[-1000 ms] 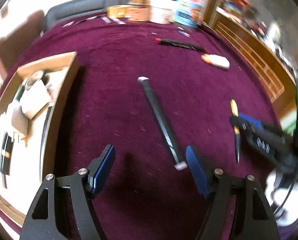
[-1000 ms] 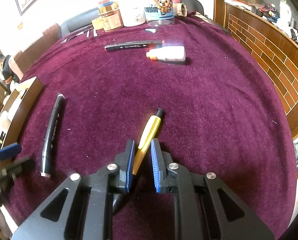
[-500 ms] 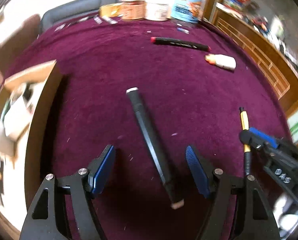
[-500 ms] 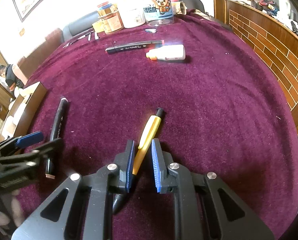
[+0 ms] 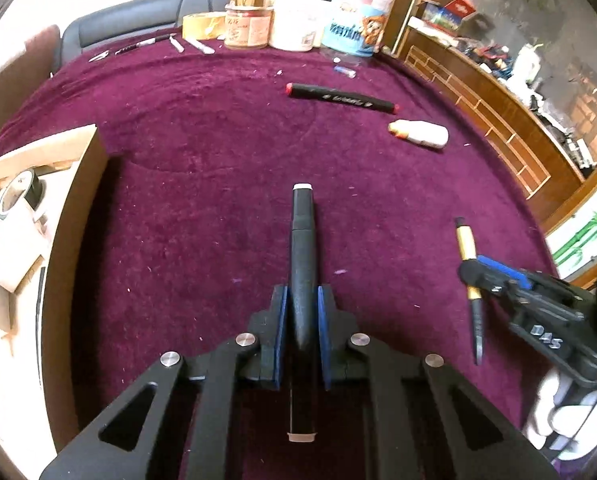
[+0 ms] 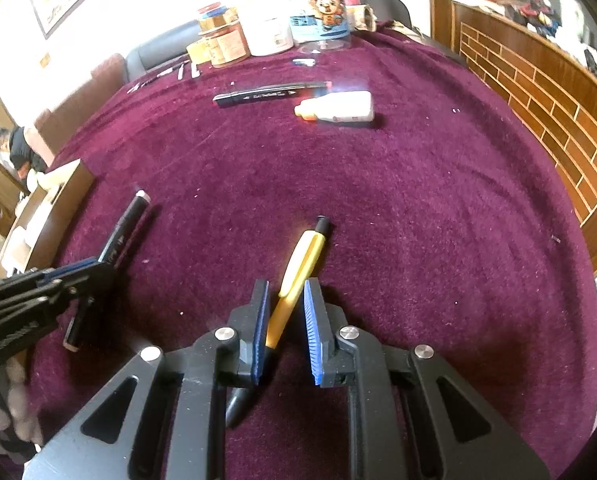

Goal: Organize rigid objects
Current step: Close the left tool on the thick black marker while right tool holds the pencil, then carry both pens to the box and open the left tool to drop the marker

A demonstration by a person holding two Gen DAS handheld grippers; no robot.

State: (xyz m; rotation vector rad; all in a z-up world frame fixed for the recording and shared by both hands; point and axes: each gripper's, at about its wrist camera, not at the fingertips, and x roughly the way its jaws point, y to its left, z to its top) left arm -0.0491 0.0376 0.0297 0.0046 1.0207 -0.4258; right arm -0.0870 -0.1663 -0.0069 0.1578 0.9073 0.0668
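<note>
The black marker (image 5: pixel 303 276) lies on the purple cloth (image 5: pixel 202 216), long axis running 12 to 6 o'clock, straight along the left gripper (image 5: pixel 302 320), whose pads are clenched on its barrel. The cardboard box (image 5: pixel 78 184) sits at 9 o'clock, nearest this arm. The right gripper (image 6: pixel 286 316) straddles the yellow pen (image 6: pixel 298 272), which tilts toward 1 o'clock; contact on both pads cannot be confirmed. One second earlier the left jaws stood wide apart and the marker lay slanted.
</note>
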